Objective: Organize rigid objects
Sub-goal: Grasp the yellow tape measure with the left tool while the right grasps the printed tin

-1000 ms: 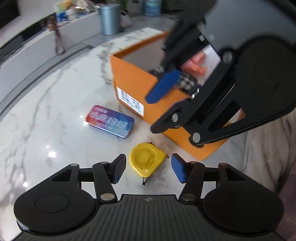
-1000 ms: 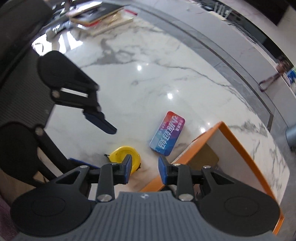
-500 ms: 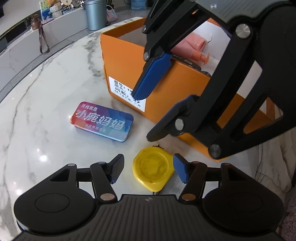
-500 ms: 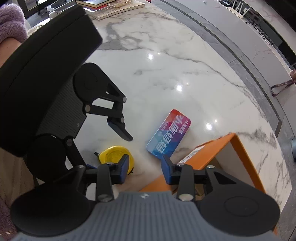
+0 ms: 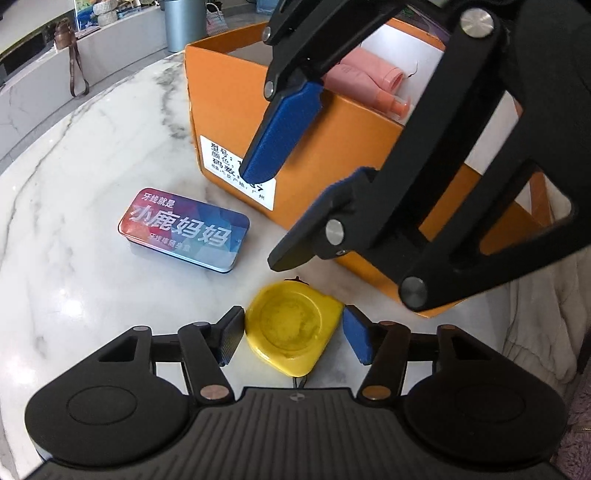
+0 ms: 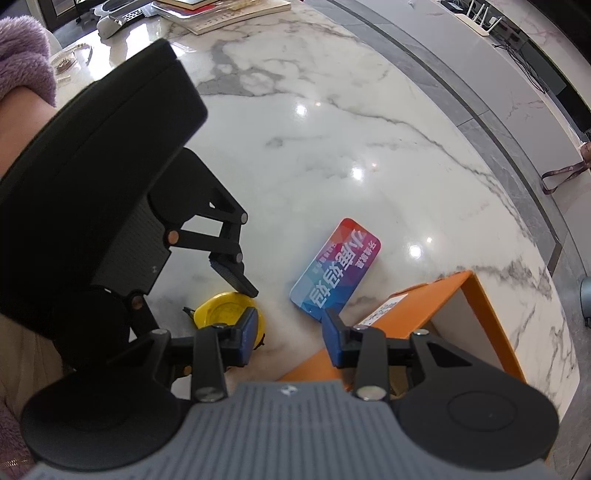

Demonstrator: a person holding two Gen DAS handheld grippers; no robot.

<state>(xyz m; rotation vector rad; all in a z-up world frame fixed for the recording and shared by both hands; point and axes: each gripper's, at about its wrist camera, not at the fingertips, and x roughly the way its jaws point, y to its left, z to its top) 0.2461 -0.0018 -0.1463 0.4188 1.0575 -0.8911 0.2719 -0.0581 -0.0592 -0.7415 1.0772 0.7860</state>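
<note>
A yellow tape measure (image 5: 291, 328) lies flat on the white marble table (image 5: 92, 155), just in front of an open orange box (image 5: 332, 147). My left gripper (image 5: 293, 317) points down over it. Its jaws are closing, with a pad against each side of the tape measure. A colourful flat tin (image 5: 184, 229) lies to the left. My right gripper (image 6: 290, 332) hovers above the box's near corner (image 6: 424, 306), open, with nothing between its blue pads (image 6: 247, 332). In the right wrist view the tape measure (image 6: 221, 310) and the tin (image 6: 336, 280) are both visible.
Pink objects (image 5: 358, 79) lie inside the box. A grey bin (image 5: 184, 22) and a strap (image 5: 74, 70) stand beyond the table's far edge. Books (image 6: 229, 11) lie at the far side. A purple fluffy sleeve (image 6: 22, 66) is at the left.
My left gripper came down and forward, so the tape measure now sits between its fingers. The right gripper's jaws have spread a little wider.
</note>
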